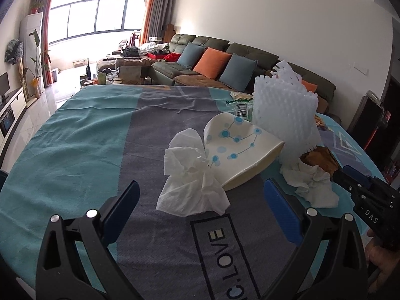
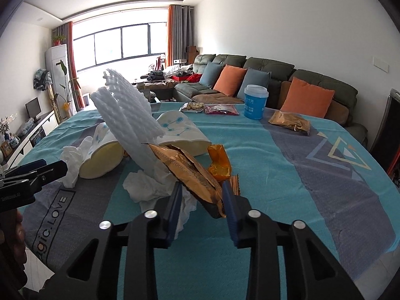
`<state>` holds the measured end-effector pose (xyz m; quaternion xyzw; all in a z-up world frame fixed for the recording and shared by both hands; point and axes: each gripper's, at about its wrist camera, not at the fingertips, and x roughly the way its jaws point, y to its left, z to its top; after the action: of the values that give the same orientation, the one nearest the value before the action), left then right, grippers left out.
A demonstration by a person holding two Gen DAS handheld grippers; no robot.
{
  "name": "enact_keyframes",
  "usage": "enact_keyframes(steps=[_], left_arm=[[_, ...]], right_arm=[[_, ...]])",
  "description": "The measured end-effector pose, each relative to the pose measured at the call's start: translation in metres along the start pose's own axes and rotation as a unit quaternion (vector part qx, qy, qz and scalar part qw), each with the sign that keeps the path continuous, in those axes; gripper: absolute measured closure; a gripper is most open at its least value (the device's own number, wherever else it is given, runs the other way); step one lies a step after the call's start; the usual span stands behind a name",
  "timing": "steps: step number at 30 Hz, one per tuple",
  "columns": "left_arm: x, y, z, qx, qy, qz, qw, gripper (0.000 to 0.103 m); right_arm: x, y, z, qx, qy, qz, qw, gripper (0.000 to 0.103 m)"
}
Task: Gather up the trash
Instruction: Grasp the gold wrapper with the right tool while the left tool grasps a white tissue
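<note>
We are closing on the gold snack wrapper (image 2: 200,177), which lies crumpled at the near end of a heap of trash on the cloth-covered bench (image 2: 287,175), touching the orange wrapper (image 2: 220,162) on its right and overlapping the crumpled tissue (image 2: 147,187) beneath it. The right gripper (image 2: 201,197) has its jaws narrowed around the wrapper's near end, the blue pads either side of the foil; whether both already press on it we cannot tell. To do this well, we should finish the squeeze on the foil alone, keeping the tissue below it out of the bite, then lift slowly, since the white foam fruit net (image 2: 127,115) leans on the wrapper and would likely topple as it goes. Behind the net lie two tipped paper cups (image 2: 182,135), so a sideways drag risks rolling them. The left gripper (image 1: 200,200) hovers with jaws wide apart and empty just short of another crumpled tissue (image 1: 190,175); we judge that its next pick, and it should wait until the right side clears. Further back, a blue lidded cup (image 2: 255,102) and more snack packets (image 2: 290,122) remain to be gathered.
</note>
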<state>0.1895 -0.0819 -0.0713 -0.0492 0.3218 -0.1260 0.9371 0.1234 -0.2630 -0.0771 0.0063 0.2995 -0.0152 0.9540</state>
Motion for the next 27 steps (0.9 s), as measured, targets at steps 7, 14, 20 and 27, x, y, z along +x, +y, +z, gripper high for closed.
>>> enact_keyframes(steps=[7,14,20,27], left_arm=[[0.009,-0.001,0.002,0.002,0.01,0.001,0.9999,0.005],[0.014,-0.002,0.004,0.005,0.016,0.003,0.9999,0.014],[0.016,0.003,0.002,0.001,0.017,0.005,0.9998,0.04],[0.013,0.01,-0.005,-0.013,0.017,0.004,0.9998,0.081]], right_arm=[[-0.001,-0.001,0.0,0.002,0.002,0.008,1.0,0.095],[-0.012,-0.003,0.004,0.005,-0.012,0.009,1.0,0.101],[-0.026,-0.009,0.006,0.012,-0.026,0.001,1.0,0.101],[-0.033,-0.016,0.006,0.018,-0.031,-0.006,0.999,0.101]])
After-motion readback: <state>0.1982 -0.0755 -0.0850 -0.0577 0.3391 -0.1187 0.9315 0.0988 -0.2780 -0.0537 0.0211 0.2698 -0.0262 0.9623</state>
